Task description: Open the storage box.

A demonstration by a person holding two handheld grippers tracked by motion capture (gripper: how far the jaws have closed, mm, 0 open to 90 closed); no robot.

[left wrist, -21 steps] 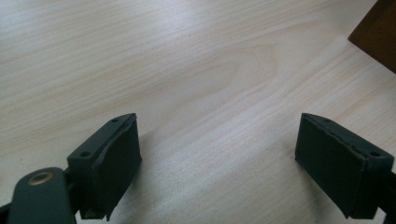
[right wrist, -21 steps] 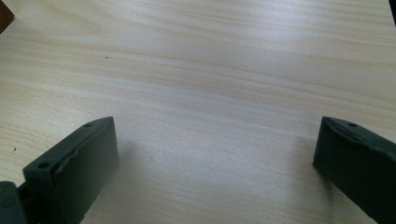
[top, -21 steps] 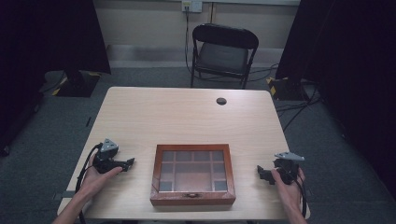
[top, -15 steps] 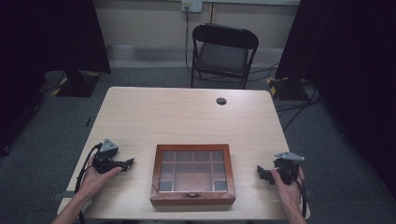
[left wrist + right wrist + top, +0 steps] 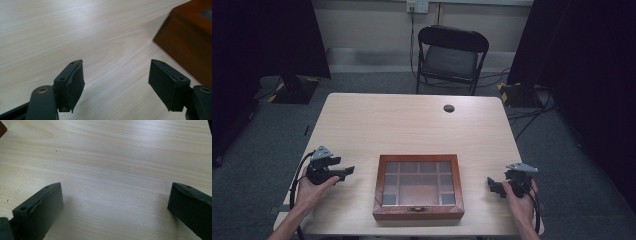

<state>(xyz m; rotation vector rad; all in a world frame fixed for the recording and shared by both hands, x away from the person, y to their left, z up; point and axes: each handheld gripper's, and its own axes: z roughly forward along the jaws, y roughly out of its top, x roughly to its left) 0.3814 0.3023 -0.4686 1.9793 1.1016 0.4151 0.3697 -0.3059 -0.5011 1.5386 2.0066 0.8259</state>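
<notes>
While both tools rest spread wide and empty | left tool (image 5: 346, 172) just left of the closed wooden display box (image 5: 418, 186) at the tabletop (image 5: 412, 125) near edge, right tool (image 5: 490, 185) off its right side | likely lid-opening: hold the base, lift at the front clasp (image 5: 414, 209) | versus earlier frames: no visible change.

The table (image 5: 75, 30) under both pairs of jaws is pale wood-grain, smooth with a soft sheen. Beyond the left gripper (image 5: 115, 77)'s right-hand jaw sits a box (image 5: 186, 37) of reddish-brown wood, satin-finished (lid panes look like glass). The jaw pads (image 5: 76, 80) are matt black, rubbery, rough-edged.
</notes>
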